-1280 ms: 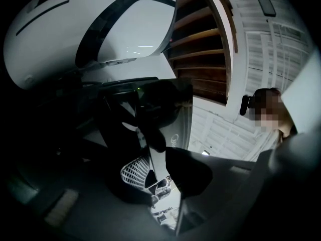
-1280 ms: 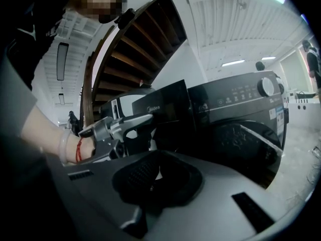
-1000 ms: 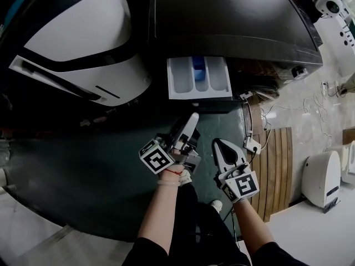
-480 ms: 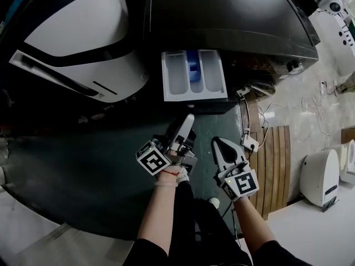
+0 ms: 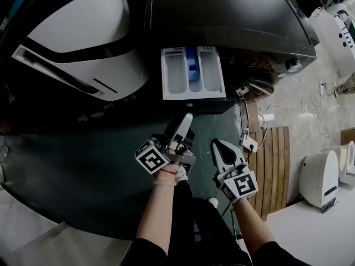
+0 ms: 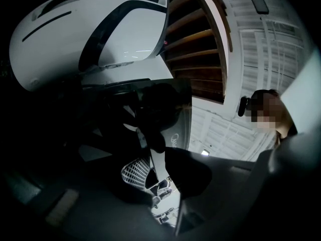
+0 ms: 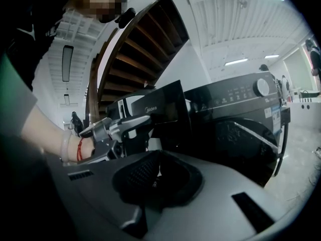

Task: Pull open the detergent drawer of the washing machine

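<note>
Standing pulled out of the black washing machine [image 5: 222, 15] at its front, the white detergent drawer [image 5: 175, 75] shows its open compartments, with a blue insert [image 5: 192, 65] in the middle one. The left gripper [image 5: 186, 119] hangs in front of the washing machine just short of the drawer, its jaws parted with nothing between them. The right gripper [image 5: 217, 144] sits beside it, farther from the machine, its pads pressed together and empty.

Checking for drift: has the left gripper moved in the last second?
No. The left gripper sits the same gap below the open drawer's front as before.
</note>
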